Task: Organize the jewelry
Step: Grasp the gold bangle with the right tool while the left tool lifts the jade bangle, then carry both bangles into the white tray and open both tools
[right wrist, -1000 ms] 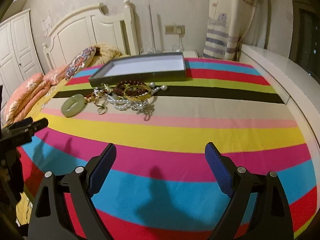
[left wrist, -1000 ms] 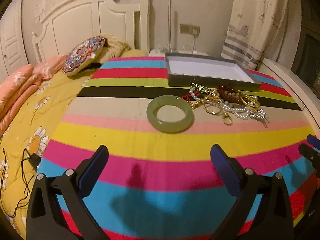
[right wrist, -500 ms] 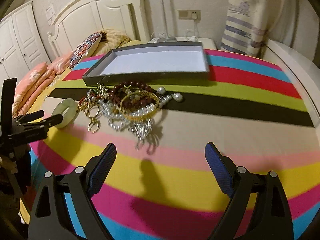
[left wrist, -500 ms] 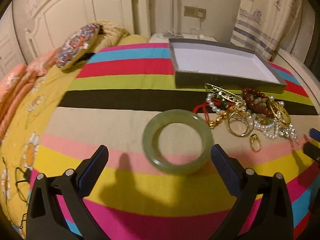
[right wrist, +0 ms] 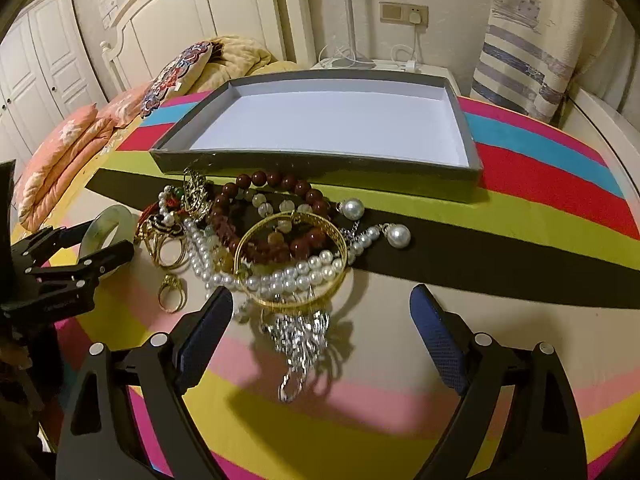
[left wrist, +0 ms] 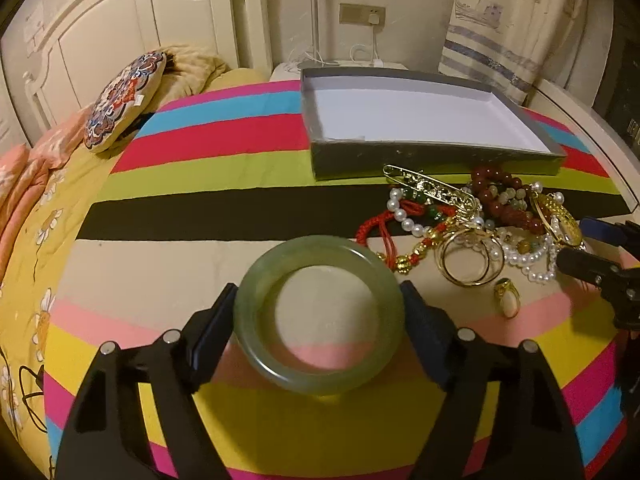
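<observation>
A green jade bangle lies on the striped cloth, and my left gripper is shut on it, one finger against each side. It also shows in the right wrist view, between the left gripper's fingers. To its right lies a jewelry pile of pearls, red beads, gold rings and a red cord. My right gripper is open over the near edge of the pile, above a silver brooch. An empty grey tray with a white floor stands behind the pile, also in the right wrist view.
A loose gold ring lies right of the bangle. The striped cloth covers a bed with a yellow floral sheet, a patterned cushion and a white headboard. A white ledge runs along the right.
Both grippers moved forward towards the jewelry. My left gripper closed on the jade bangle. My right gripper came over the near edge of the pile and stayed open.
</observation>
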{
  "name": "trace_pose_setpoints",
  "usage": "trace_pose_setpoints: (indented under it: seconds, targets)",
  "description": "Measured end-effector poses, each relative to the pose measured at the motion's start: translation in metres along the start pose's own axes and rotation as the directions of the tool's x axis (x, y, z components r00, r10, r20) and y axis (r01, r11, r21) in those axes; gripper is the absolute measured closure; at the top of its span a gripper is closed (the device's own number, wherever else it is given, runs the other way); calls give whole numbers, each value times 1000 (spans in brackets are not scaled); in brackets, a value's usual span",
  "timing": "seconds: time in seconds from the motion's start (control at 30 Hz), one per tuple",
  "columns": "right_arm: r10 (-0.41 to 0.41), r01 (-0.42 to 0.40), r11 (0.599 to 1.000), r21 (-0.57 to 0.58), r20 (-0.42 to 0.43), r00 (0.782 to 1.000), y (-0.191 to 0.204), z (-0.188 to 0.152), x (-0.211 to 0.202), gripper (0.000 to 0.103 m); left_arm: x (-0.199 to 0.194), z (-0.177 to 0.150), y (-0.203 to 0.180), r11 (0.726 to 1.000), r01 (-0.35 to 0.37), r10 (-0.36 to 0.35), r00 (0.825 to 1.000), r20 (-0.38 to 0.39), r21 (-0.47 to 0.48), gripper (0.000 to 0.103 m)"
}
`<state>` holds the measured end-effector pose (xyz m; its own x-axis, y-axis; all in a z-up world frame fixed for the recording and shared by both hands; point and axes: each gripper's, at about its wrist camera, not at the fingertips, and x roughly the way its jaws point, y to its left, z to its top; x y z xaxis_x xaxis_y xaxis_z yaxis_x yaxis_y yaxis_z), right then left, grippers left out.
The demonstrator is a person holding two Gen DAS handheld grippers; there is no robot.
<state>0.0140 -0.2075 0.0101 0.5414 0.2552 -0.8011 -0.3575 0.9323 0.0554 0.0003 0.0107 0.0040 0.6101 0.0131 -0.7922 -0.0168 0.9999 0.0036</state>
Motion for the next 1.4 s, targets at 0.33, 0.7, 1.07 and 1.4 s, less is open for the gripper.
trace_pose_setpoints:
  seconds: [0.33, 0.7, 1.07, 1.4]
  targets:
    - [-7, 7, 999, -42, 15, 1000, 9, 9, 8, 37, -2, -3, -4, 999, 36, -37, 999, 12, 18, 25]
    - [33, -32, 999, -7, 132, 991, 0, 7, -22, 45, -16, -9, 6, 998, 54, -51, 997, 60, -35, 25]
    - [10, -10, 1000, -3, 176, 984, -13, 23, -30, 45, -40, 12, 13, 997, 61, -53, 990, 131, -57, 25]
    - [-2, -2, 1000, 21, 192, 981, -34, 51, -21, 45, -36, 66, -15, 997, 81, -83, 980, 180, 18, 25]
